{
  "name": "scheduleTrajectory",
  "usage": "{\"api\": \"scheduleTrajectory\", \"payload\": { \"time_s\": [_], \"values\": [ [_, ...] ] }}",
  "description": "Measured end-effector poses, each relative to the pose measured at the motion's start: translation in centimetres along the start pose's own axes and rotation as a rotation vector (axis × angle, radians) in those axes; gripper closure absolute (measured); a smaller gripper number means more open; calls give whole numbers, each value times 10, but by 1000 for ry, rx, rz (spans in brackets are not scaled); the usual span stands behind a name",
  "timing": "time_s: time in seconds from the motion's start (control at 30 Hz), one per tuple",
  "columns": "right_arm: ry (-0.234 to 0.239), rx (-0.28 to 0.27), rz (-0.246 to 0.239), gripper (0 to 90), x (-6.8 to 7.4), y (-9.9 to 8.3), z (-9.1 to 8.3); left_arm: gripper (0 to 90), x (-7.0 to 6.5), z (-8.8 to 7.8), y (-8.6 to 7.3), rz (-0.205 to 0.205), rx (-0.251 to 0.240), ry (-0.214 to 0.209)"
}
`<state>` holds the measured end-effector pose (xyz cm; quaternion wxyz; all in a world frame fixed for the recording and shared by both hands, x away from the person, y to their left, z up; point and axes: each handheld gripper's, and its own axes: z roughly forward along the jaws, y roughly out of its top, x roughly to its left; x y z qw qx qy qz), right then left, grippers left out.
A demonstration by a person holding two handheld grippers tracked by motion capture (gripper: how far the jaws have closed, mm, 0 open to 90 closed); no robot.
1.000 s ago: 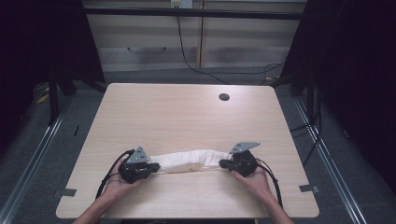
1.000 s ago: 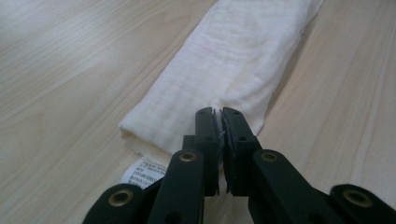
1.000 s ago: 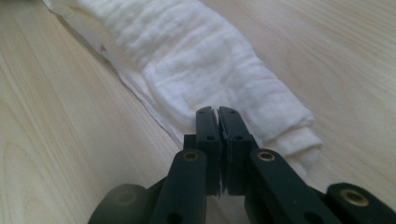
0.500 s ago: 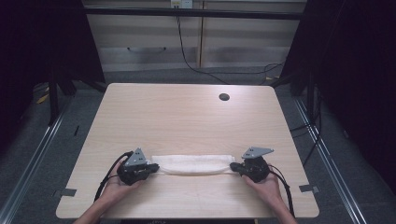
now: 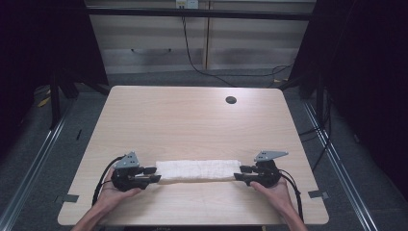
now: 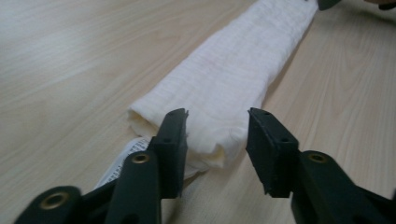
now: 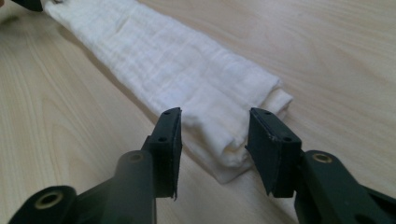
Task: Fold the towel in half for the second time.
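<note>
Pale wood table (image 5: 192, 120), dark room, white folded cloth (image 5: 197, 170), both grippers' fingers just spread.

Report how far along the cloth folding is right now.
Done: the white cloth lies flat on the table as a long, narrow folded strip. In hand: the left hand-held gripper and the right hand-held gripper have just been opening; each has a cloth end between its jaws, no longer pinched. Left: probably folding the strip shorter, end to end, though that is a guess.
</note>
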<state>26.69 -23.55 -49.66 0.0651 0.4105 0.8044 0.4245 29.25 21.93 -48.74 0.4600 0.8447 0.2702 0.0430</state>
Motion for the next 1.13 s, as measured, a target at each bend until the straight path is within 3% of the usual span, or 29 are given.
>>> {"api": "scheduleTrajectory", "payload": {
  "time_s": [0.17, 0.2, 0.27, 0.5, 0.63, 0.73, 0.77, 0.83, 0.97, 1.03, 1.13],
  "values": [
    [-20, -79, 24, 467, -1, 7, -13, 414, 2, -11, 5, -52, -16, 69],
    [-28, -93, 25, 443, 0, 9, -16, 398, 2, -14, 5, -39, 0, 98],
    [-47, -124, 25, 429, 1, 10, -23, 357, 3, -21, 5, -63, -15, 88],
    [-121, -183, 41, 367, -2, 7, -47, 286, 13, -44, 3, -119, -60, 169],
    [-157, -200, 59, 350, -8, -1, -58, 246, 21, -56, -4, -110, -83, 228],
    [-179, -243, 95, 326, -15, -8, -67, 223, 29, -63, -14, -147, -94, 258],
    [-192, -244, 102, 319, -17, -10, -70, 213, 31, -63, -18, -175, -106, 280],
    [-220, -250, 117, 298, -21, -14, -72, 191, 34, -63, -20, -205, -119, 278],
    [-255, -217, 136, 276, -26, -23, -68, 169, 36, -54, -28, -196, -77, 235],
    [-241, -143, 127, 284, -28, -24, -61, 166, 36, -48, -29, -211, -41, 247],
    [-249, -114, 116, 273, -29, -23, -55, 166, 35, -47, -29, -191, -17, 246]
  ]
}}
